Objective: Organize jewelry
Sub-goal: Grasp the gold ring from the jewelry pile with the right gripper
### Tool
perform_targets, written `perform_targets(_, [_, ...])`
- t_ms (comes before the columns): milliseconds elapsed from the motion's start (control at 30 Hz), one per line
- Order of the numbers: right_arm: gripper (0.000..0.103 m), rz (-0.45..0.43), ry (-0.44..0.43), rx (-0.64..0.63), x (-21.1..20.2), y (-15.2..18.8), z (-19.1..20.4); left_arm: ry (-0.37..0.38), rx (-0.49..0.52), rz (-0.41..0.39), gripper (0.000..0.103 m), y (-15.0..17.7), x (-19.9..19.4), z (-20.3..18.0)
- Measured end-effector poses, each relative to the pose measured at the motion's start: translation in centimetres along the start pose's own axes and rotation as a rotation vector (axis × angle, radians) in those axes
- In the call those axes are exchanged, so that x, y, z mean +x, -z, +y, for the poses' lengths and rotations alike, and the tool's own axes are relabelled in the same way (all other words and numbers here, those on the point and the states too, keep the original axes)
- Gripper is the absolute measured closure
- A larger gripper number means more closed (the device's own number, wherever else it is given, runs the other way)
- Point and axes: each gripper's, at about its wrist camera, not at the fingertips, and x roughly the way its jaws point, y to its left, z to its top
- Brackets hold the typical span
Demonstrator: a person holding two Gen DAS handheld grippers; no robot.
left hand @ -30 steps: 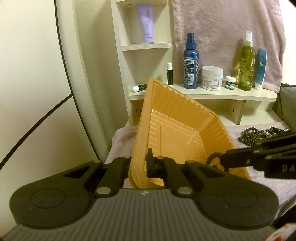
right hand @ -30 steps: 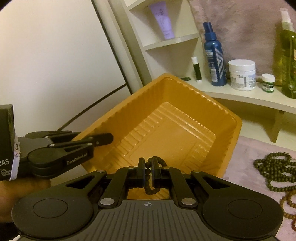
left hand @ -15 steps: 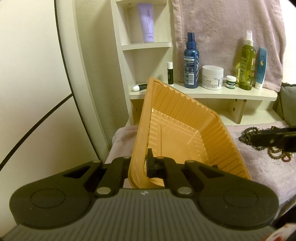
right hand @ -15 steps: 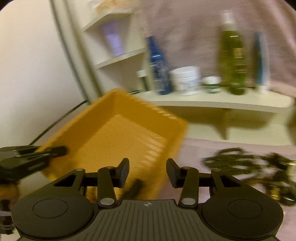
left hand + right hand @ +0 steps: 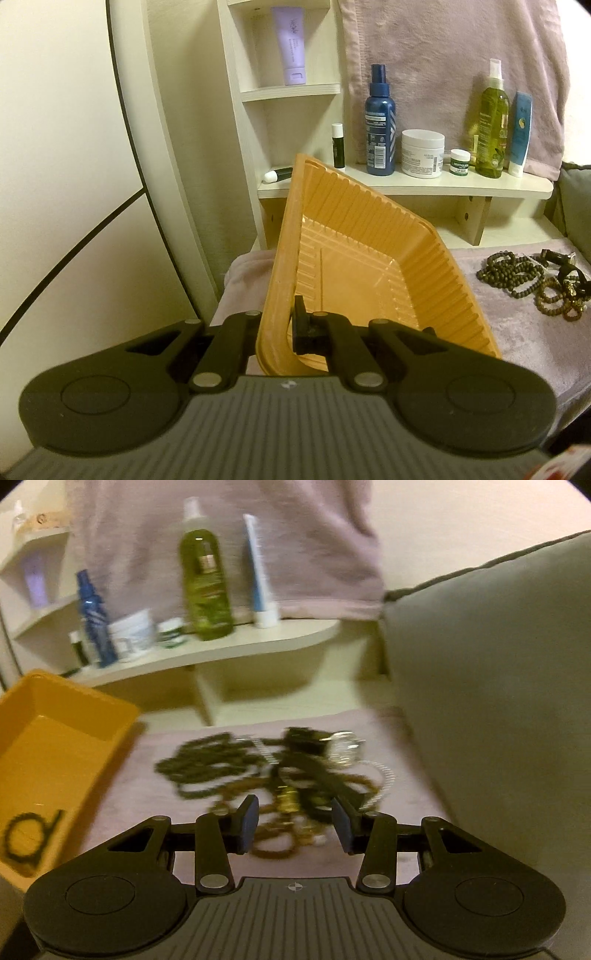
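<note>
I work over a pale mauve cloth point(image 5: 325, 860) below a cream wall shelf point(image 5: 443, 186) that carries bottles and jars. My left gripper point(image 5: 275, 328) is clamped on the near wall of the ribbed orange plastic tray point(image 5: 369, 280) and holds it tilted, open side toward me. In the right wrist view a small loop of dark beads point(image 5: 27, 836) lies on the tray floor, at about eight o'clock; I see nothing else inside. My right gripper point(image 5: 293, 825) has just been opening, its jaws stand apart with nothing between them, and it hovers above the tangled heap of dark and brown bead strings, a black strap and a shiny silver piece point(image 5: 277, 768) at twelve o'clock. I judge one piece is stored and the next pick begins: I must lower, single out one strand and close on it.
</note>
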Motion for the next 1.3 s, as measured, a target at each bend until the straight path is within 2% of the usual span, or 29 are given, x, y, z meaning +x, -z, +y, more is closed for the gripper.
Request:
perform_targets(233, [0.058,0.008,0.027,-0.086,0.7,-0.2,-1.1,-0.001,0.002,0.001,0.099,0.0,0.0,-0.1])
perform_targets(467, [0.059,0.055,-0.045,-0.103,1.3,0.8,0.2,0.0,0.004,0.003,0.099,0.0,0.1,-0.1])
perform_targets(533, [0.065,0.075,-0.054,-0.124,1.8,1.3,0.9,-0.001,0.007,0.004,0.099,0.0,0.2,0.0])
perform_targets(600, [0.077,0.081,-0.054,-0.144,2.4,1.8,1.4,0.001,0.007,0.005,0.099,0.0,0.2,0.1])
perform_targets(767, [0.078,0.071,-0.028,-0.224,3.2,2.2,2.3,0.0,0.006,0.005,0.099,0.0,0.3,0.2])
perform_targets(833, [0.09,0.076,-0.024,-0.223,3.1,2.2,2.2,0.001,0.006,0.004,0.099,0.0,0.3,0.2])
perform_targets(867, [0.101,0.08,-0.022,-0.224,3.0,2.2,2.1,0.001,0.007,0.004,0.099,0.0,0.2,0.2])
perform_targets(1033, [0.101,0.082,-0.028,-0.212,2.1,2.2,1.9,0.001,0.005,0.004,0.099,0.1,0.2,0.2])
perform_targets(1300, [0.101,0.021,-0.039,-0.151,-0.6,1.3,1.6,0.001,0.006,0.004,0.099,0.1,0.2,0.2])
